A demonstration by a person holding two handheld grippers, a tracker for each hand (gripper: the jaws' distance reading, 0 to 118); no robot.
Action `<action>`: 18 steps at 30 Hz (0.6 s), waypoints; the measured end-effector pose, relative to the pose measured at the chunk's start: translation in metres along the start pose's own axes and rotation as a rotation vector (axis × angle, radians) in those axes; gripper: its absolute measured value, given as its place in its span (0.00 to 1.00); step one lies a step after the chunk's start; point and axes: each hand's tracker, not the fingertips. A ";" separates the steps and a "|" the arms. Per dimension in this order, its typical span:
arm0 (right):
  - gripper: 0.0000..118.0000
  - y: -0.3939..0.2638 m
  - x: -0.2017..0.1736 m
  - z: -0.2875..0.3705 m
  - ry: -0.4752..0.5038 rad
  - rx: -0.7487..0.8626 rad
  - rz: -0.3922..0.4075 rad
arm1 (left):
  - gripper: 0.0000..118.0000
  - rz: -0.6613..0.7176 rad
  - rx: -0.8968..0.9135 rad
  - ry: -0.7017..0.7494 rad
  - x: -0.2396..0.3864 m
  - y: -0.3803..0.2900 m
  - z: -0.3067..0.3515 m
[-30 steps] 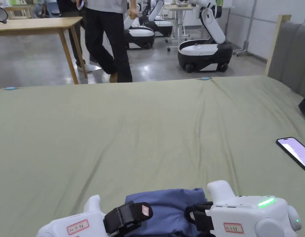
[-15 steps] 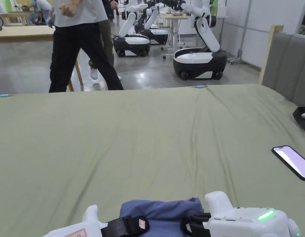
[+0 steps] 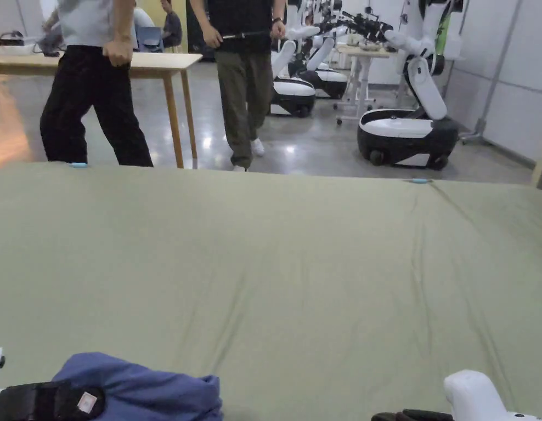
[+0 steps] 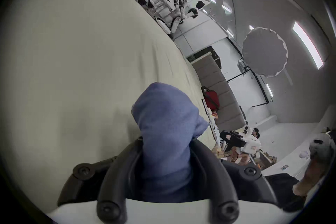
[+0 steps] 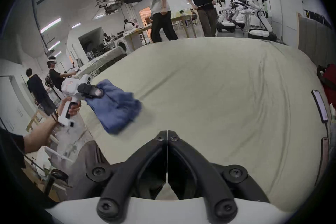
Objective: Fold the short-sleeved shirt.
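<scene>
Bed (image 3: 297,263) under an olive-green sheet, wide and lightly creased, filling most of the head view. Beyond its far edge, grey floor, a wooden table (image 3: 154,60), two people (image 3: 94,82) standing there, and white wheeled robots (image 3: 407,131) along the right.

Blue shirt (image 5: 116,106), bunched into a compact wad, near the bed's near left edge; seen in the head view low at left (image 3: 149,389), and in the right gripper view lifted a little at the end nearest the holding gripper, the rest drooping toward the sheet, slightly blurred. In the left gripper view, rising as a blue lump (image 4: 163,128) straight out from between the black jaws.

Left gripper (image 4: 166,160) clamped on that shirt, both jaws pressing on the cloth from either side; also seen in the right gripper view (image 5: 94,93) as a white body with black jaws, held in a hand (image 5: 70,107) off the bed's left edge.

Right gripper (image 5: 167,137) over bare sheet near the front edge, well apart from the shirt, jaws together with tips meeting and nothing between them; its white casing just peeking in at the head view's lower right.

Phone (image 5: 321,108) flat on the sheet at far right, beside a red bag (image 5: 329,82).
</scene>
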 end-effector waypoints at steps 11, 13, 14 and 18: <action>0.01 0.002 -0.027 -0.022 -0.029 -0.047 0.030 | 0.22 0.138 0.152 0.067 -0.077 0.013 0.137; 0.01 0.001 -0.027 -0.023 -0.031 -0.054 0.023 | 0.26 0.154 0.142 0.088 -0.077 0.008 0.131; 0.01 0.001 -0.028 -0.023 -0.032 -0.056 0.023 | 0.44 0.159 0.146 0.097 -0.074 0.007 0.130; 0.01 -0.001 -0.032 -0.016 -0.030 -0.050 0.038 | 1.00 0.140 0.212 0.160 -0.065 0.006 0.142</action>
